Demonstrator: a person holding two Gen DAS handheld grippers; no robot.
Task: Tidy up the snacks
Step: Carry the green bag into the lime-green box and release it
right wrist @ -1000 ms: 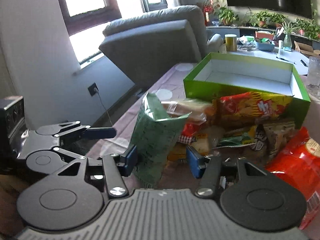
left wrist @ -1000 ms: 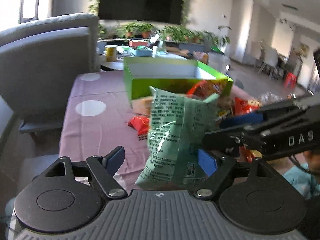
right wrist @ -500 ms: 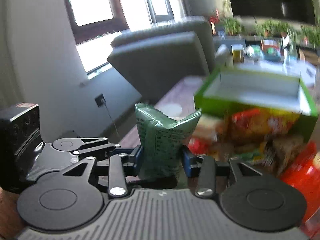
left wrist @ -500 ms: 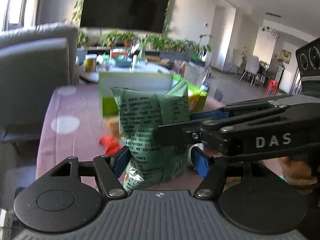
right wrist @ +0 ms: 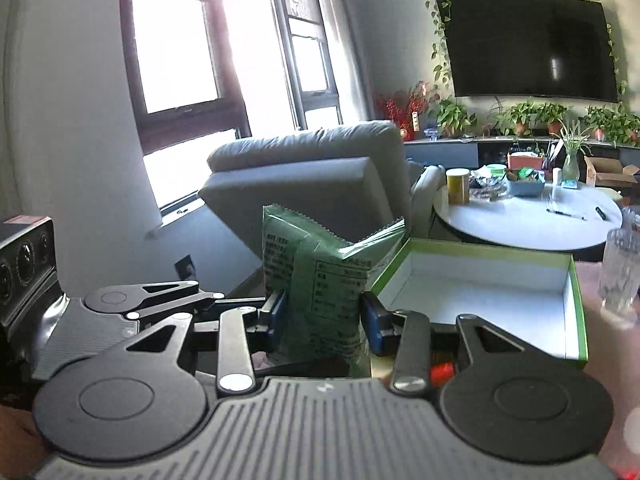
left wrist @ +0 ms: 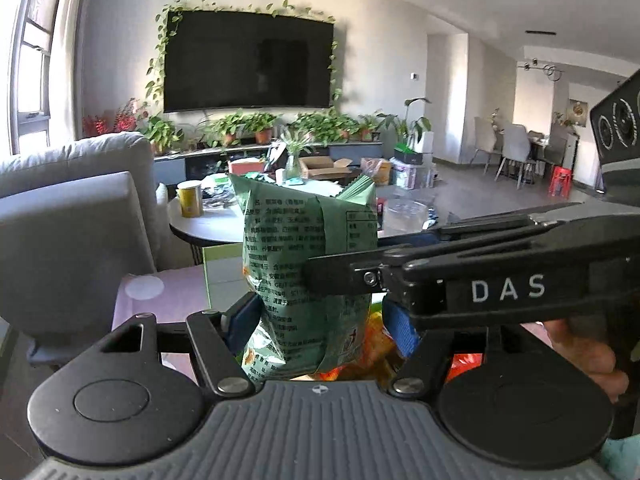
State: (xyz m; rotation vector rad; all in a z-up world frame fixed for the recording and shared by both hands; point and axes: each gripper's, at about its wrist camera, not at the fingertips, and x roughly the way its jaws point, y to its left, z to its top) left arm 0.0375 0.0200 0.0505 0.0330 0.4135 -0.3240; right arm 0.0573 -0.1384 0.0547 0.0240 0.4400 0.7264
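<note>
Jaws gripping green snack bag (right gripper reads "DAS")

Green snack bag: lower right face covered by right gripper's finger crossing mid-frame. Orange packets behind it mostly hidden. Hand at right edge partly cut off. Bag print too small to read. Green box near wall hidden, lower centre of right view.

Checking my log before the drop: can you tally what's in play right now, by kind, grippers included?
Green snack bags: 1, clamped by both grippers
Green boxes: 1, open and empty
Grippers: 2, left gripper and right gripper
Clear glasses: 1
Total: 5
</note>
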